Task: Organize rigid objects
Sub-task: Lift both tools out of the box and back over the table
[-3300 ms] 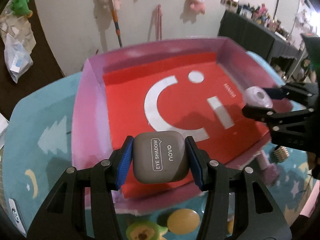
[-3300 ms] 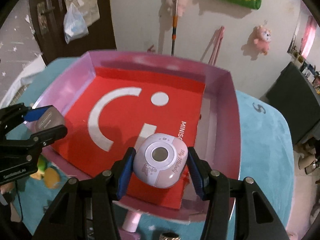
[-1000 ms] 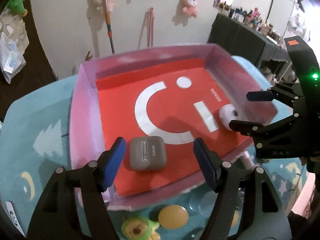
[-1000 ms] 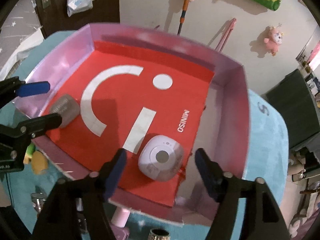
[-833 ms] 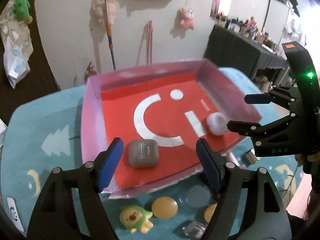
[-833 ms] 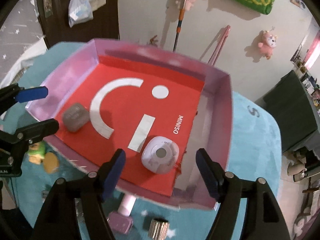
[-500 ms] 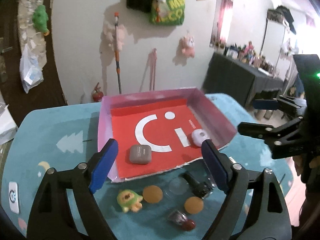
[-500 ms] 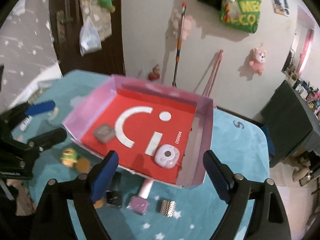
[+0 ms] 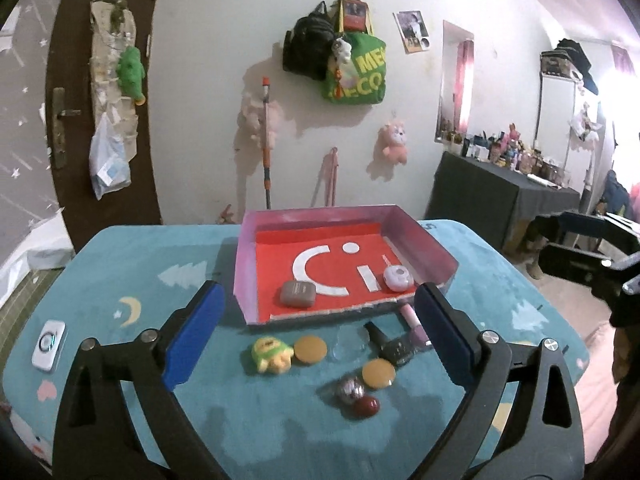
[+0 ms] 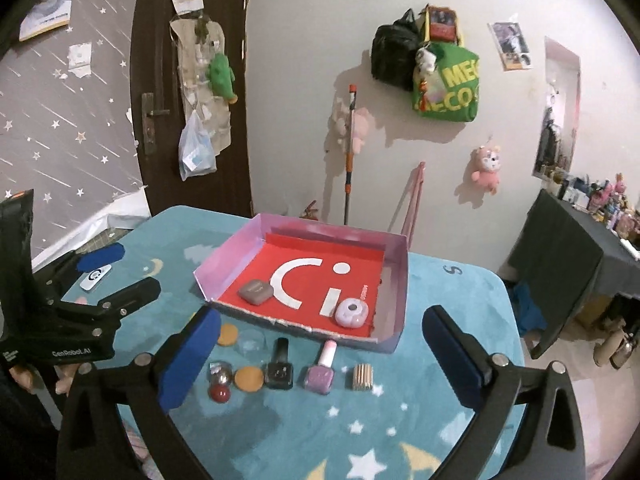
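A pink-walled box (image 9: pixel 436 254) (image 10: pixel 224 254) with a red floor stands on the teal table. Inside lie a grey eye-shadow case (image 9: pixel 297 293) (image 10: pixel 255 291) and a pale purple round case (image 9: pixel 397 278) (image 10: pixel 351 313). My left gripper (image 9: pixel 320 336) is open and empty, held well back above the loose items. My right gripper (image 10: pixel 320 354) is open and empty, also held back and high. In front of the box lie a black nail polish bottle (image 10: pixel 280 366), a purple nail polish bottle (image 10: pixel 321 370), two orange discs (image 10: pixel 249 378), a green-yellow toy (image 9: pixel 271 354) and a red bead (image 10: pixel 219 394).
A white remote-like device (image 9: pixel 48 345) lies at the table's left edge. A ribbed gold piece (image 10: pixel 363 377) and a clear lid (image 10: pixel 250 342) lie near the bottles. A dark table (image 9: pixel 500 200) with many small items stands at the right. A wall with hanging bags is behind.
Both grippers let go of the two cases inside the box, opened wide, then drew back and up, so the whole table and the loose items in front of the box came into view.
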`<move>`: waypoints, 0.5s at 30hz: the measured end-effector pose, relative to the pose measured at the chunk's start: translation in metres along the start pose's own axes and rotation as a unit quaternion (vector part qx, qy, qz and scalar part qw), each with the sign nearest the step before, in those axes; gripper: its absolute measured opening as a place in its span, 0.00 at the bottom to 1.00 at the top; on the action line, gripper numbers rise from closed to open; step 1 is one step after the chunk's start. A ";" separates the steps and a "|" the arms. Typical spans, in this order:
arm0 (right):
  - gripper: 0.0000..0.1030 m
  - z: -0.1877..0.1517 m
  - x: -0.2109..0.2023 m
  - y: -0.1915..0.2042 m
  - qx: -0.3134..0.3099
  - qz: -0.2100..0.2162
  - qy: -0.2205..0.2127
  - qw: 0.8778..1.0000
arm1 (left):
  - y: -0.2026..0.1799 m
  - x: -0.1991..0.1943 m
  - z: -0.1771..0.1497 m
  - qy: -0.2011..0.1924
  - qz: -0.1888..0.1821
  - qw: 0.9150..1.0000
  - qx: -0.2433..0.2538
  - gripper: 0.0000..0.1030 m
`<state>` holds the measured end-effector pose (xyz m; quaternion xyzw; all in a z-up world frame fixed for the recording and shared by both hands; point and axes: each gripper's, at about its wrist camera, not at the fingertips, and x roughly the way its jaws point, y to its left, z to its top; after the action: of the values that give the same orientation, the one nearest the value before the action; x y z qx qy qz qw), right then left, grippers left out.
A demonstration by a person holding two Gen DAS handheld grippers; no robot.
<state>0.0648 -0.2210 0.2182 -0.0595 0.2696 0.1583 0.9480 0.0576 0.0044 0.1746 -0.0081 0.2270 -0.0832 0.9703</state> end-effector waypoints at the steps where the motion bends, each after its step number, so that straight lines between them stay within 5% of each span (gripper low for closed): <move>1: 1.00 -0.008 -0.004 0.003 0.001 -0.005 -0.003 1.000 | -0.001 -0.003 -0.007 0.000 0.003 1.000 -0.002 0.95; 15: 1.00 -0.114 0.018 0.017 0.044 -0.056 -0.009 0.997 | -0.013 0.010 -0.090 0.027 0.022 0.999 -0.027 0.95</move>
<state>0.0178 -0.2231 0.1117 -0.0313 0.2644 0.0938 0.9593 0.0243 -0.0078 0.0901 -0.0265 0.2551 -0.0558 0.9649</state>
